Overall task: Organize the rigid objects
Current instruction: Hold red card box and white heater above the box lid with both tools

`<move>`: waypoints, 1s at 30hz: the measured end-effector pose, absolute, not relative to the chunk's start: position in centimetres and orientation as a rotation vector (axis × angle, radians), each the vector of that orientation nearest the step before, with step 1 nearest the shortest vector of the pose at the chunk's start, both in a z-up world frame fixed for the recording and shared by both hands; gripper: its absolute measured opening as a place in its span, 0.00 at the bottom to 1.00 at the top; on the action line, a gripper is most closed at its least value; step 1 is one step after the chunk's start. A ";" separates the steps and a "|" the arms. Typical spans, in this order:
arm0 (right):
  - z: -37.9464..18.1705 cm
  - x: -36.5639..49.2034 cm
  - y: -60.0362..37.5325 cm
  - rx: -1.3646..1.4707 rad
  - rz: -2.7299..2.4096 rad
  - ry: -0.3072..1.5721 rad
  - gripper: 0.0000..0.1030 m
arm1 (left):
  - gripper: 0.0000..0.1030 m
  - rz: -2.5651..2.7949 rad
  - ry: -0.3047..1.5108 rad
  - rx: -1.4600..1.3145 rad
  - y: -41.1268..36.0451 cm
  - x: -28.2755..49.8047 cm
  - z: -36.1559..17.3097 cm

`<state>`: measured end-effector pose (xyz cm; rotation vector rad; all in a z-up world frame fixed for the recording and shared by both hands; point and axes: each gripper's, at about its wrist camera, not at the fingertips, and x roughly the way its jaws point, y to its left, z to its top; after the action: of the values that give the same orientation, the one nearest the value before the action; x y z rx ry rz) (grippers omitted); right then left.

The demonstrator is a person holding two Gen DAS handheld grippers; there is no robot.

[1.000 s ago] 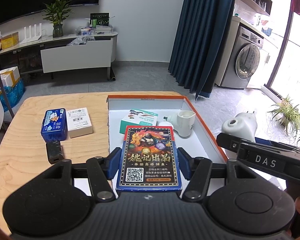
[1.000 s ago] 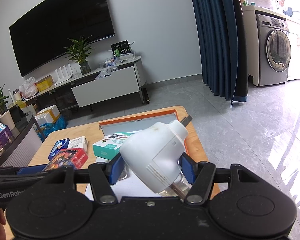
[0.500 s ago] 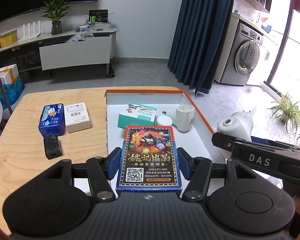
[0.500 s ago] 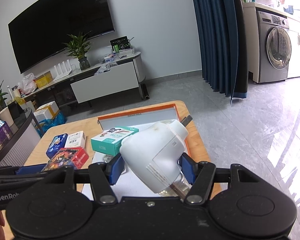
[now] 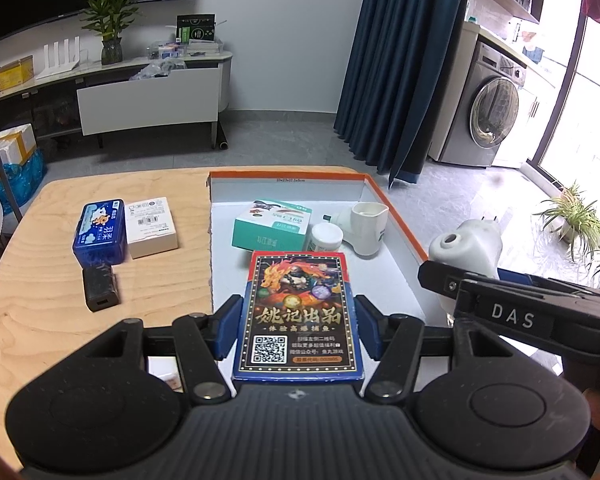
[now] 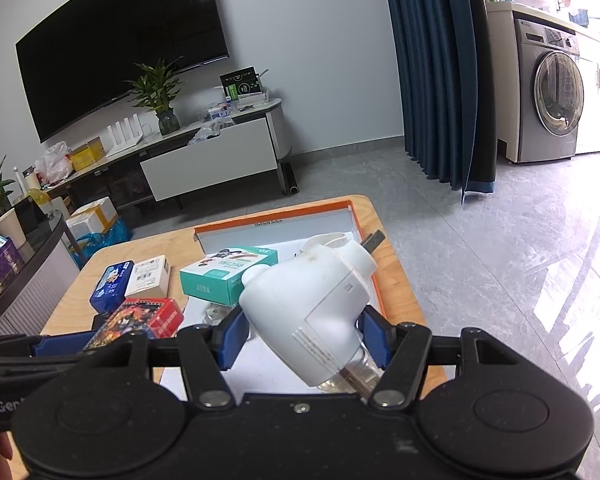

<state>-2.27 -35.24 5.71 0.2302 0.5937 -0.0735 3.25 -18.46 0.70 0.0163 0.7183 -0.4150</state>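
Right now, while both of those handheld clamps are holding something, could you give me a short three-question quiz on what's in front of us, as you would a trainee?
1. True or false: the left gripper is clamped on a card box printed with a dragon.
2. What does the right gripper hold? A) a mug B) a white plug-in device C) the teal box
3. Fill in: beside the orange-rimmed tray, three things lie on the wooden table: a blue tin, a white box and a ____ block.

Key: 1 true; 2 B; 3 black.
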 end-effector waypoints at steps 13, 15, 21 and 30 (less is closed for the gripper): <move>5.3 -2.3 -35.0 0.230 -0.074 0.596 0.70 | 0.58 -0.417 0.723 0.016 -18.6 3.1 0.6; 5.4 -2.3 -35.0 0.231 -0.074 0.596 0.70 | 0.58 -0.417 0.724 0.016 -18.6 3.1 0.5; 5.1 -2.3 -34.9 0.230 -0.075 0.599 0.70 | 0.58 -0.417 0.726 0.016 -18.6 3.1 0.5; 4.8 -2.2 -35.0 0.234 -0.079 0.603 0.70 | 0.58 -0.422 0.732 0.016 -18.8 3.2 0.2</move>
<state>-2.16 -35.01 4.83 0.2338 0.6031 -0.0790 3.23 -18.76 0.20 0.0162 0.7324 -0.4223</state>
